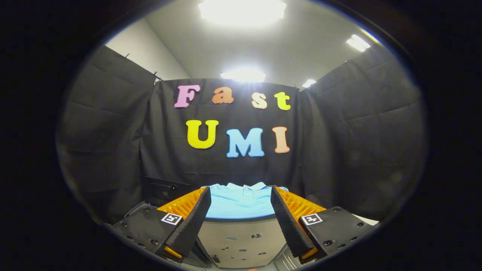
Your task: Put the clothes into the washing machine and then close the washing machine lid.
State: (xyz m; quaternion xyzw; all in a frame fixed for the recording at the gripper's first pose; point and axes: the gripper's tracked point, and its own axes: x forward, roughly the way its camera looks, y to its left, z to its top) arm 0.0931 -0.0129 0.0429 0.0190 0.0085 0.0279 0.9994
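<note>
A light blue polo shirt lies flat, collar away from me, on a dark-edged surface. It sits just ahead of my fingertips, in line with the gap between them. My gripper is open, its two fingers spread wide with nothing between them. Below the shirt, nearer to me and between the fingers, is a light grey panel with small dark marks. I cannot tell whether that panel belongs to the washing machine.
A black box-like object stands at the back left, against the booth's black cloth wall. A pale surface shows past the right finger. Cloth walls close the space on three sides.
</note>
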